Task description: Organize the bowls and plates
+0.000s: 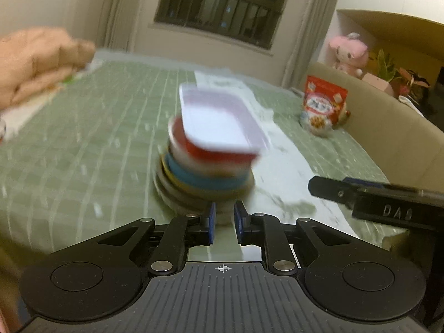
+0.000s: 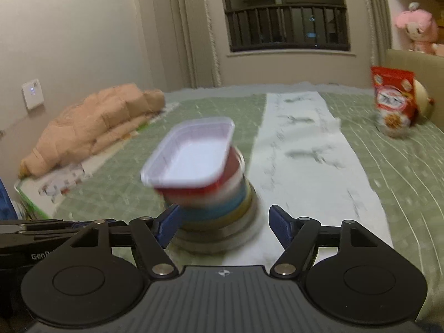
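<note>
1. The left gripper is nearest its own lens, its blue pads drawn almost together with only a narrow slit between them and nothing held in it.
2. The right gripper stands with its jaws apart and empty; its blue fingers flank the near foot of the stack without pressing on it.
3. The stack of bowls and plates sits straight ahead of both grippers, just beyond the fingertips, resting on the white runner over the green tablecloth. From the bottom up: grey plates, a yellow and a blue layer, a white-and-red bowl.
4. On top of the stack the white rectangular tray lies tilted and overhanging, its long axis running slantwise away to the right.
5. Judged from this, the right gripper is better placed to act: it already brackets the stack.
6. Behind the stack to the right stands a red snack bag; to the left lies a peach quilted jacket.
</note>
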Demonstrator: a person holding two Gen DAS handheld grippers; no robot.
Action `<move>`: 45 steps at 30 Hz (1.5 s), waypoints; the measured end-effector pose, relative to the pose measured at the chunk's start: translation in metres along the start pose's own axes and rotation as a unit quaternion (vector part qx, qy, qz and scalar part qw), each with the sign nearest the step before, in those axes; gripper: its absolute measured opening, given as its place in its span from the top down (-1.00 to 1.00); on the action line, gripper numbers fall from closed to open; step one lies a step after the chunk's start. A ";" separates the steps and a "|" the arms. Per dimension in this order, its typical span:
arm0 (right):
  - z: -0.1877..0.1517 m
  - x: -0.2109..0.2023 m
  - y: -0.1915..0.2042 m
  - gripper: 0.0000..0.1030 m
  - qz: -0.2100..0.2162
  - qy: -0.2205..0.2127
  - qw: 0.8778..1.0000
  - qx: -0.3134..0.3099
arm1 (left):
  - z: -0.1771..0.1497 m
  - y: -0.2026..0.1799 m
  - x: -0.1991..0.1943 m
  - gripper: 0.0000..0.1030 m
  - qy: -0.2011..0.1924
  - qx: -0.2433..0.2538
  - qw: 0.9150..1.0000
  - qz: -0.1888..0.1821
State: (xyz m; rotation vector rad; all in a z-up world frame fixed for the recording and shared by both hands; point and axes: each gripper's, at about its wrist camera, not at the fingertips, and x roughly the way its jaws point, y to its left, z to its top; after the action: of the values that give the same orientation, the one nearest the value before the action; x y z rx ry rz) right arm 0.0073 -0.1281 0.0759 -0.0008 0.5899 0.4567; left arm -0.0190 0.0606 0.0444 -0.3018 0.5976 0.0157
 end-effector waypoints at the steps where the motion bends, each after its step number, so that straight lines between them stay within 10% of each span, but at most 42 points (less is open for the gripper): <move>1: -0.009 -0.005 0.000 -0.39 -0.004 0.006 1.000 0.005 | -0.008 -0.005 0.000 0.64 0.012 0.002 1.000 0.002; 10: -0.063 -0.031 0.001 -0.47 -0.020 0.045 0.998 0.027 | -0.036 -0.037 -0.015 0.66 0.034 0.045 0.998 0.027; 45: -0.069 -0.016 0.007 -0.47 -0.014 0.079 0.997 0.018 | -0.045 -0.039 -0.016 0.66 0.048 0.042 0.996 0.059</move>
State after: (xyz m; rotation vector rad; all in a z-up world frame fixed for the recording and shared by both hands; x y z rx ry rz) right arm -0.0445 -0.1373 0.0283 -0.0110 0.7525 0.4207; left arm -0.0532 0.0118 0.0291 -0.1858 0.7092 0.0890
